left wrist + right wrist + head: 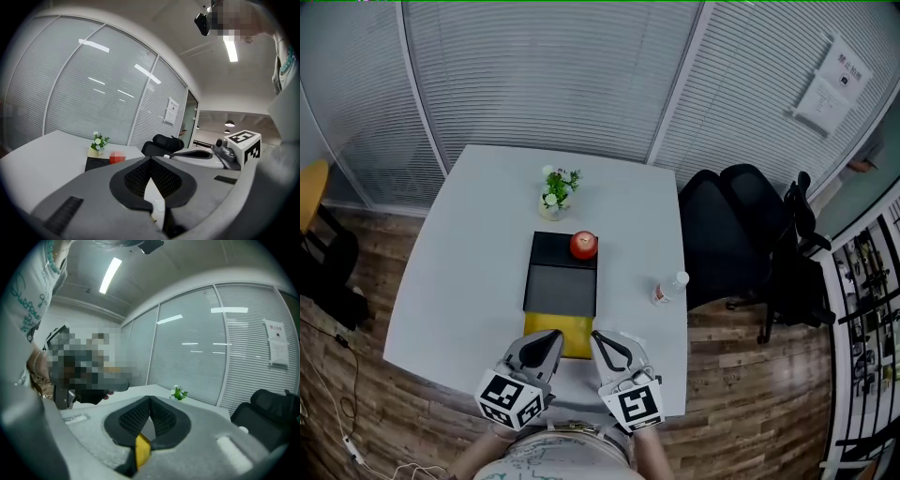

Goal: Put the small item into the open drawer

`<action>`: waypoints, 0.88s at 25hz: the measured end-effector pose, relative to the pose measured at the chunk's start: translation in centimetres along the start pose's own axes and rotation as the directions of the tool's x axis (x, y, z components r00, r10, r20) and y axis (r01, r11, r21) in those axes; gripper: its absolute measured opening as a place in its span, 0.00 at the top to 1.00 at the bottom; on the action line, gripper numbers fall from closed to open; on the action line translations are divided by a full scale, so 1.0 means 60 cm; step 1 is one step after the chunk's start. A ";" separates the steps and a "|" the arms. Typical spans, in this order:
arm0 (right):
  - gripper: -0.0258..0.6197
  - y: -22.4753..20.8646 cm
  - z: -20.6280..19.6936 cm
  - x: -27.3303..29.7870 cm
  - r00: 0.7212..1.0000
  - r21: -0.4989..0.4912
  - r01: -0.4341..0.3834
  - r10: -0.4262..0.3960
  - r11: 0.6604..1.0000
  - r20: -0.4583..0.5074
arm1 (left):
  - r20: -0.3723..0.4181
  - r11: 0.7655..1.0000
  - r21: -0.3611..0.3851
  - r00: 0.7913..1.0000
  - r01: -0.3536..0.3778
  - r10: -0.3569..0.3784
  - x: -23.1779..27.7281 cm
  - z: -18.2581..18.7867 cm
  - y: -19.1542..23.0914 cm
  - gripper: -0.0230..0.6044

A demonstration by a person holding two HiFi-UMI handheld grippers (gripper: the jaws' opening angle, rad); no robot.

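White table (469,253), blinds (553,75), wood floor (741,375)

small item (583,245): red, round, atop the black box (562,281), far right corner
drawer (562,332): yellow, pulled open toward me

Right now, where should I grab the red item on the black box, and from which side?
Probably grip the item across its round middle, left and right, coming from above on the near side. It sits free on the far end of the box, and the plant stands behind it, leftward.
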State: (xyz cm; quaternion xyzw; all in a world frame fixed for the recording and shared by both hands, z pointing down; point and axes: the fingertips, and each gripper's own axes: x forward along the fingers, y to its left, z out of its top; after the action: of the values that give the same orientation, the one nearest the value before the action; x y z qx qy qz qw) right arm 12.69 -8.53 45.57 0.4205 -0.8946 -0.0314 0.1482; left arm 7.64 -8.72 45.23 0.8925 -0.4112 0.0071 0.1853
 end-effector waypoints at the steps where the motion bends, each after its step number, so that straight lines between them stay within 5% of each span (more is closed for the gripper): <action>1: 0.96 -0.004 -0.005 -0.002 1.000 -0.001 0.007 -0.007 1.000 -0.010 | -0.001 1.000 -0.001 1.000 0.000 0.000 0.000 0.000 0.000 0.97; 22: 0.96 -0.126 -0.158 -0.054 0.955 0.003 0.177 -0.171 0.984 -0.242 | -0.037 1.000 -0.022 0.999 -0.009 0.008 0.019 -0.021 0.016 0.97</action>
State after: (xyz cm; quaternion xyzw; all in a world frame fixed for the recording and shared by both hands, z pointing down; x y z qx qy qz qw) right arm 23.05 -10.27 52.49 0.5000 -0.8298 0.0181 0.2471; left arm 7.88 -9.68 46.92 0.8883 -0.4116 0.0200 0.2026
